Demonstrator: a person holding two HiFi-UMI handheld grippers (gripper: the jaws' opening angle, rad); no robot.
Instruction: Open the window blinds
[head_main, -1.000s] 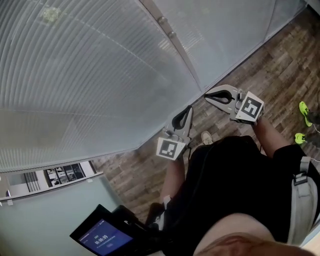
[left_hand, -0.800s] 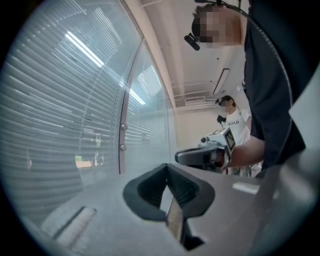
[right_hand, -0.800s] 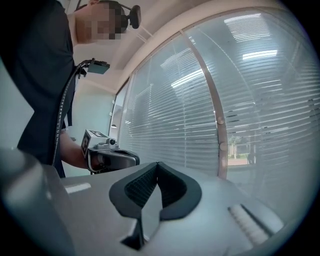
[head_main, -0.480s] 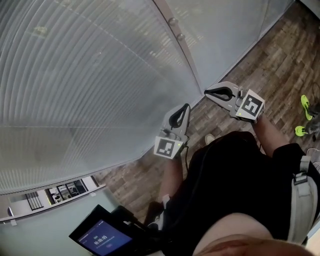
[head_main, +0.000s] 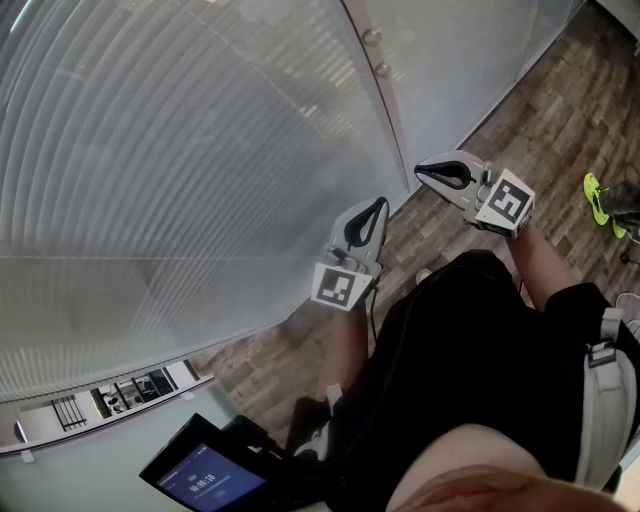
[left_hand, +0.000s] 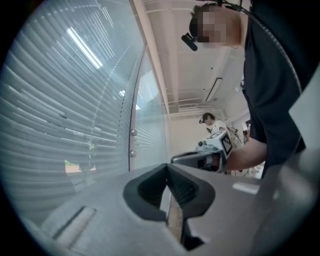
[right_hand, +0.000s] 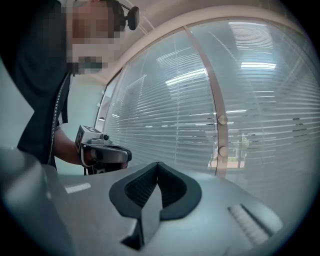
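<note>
Lowered window blinds (head_main: 180, 170) covered nearly the whole glass wall, slats turned mostly flat, so the opening seemed not yet begun. Just in front of the blinds, the left tool (head_main: 378, 203) and the right tool (head_main: 420, 173) pointed level, each with jaws pressed together on nothing, touching neither slats nor frame. Two small knobs (head_main: 371, 37) sat on the post beside the blinds, unhandled.

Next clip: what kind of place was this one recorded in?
Most likely an office. Large slatted blinds run down to a wood-look plank floor. A long ceiling light hangs over a bright open room where another person stands.
</note>
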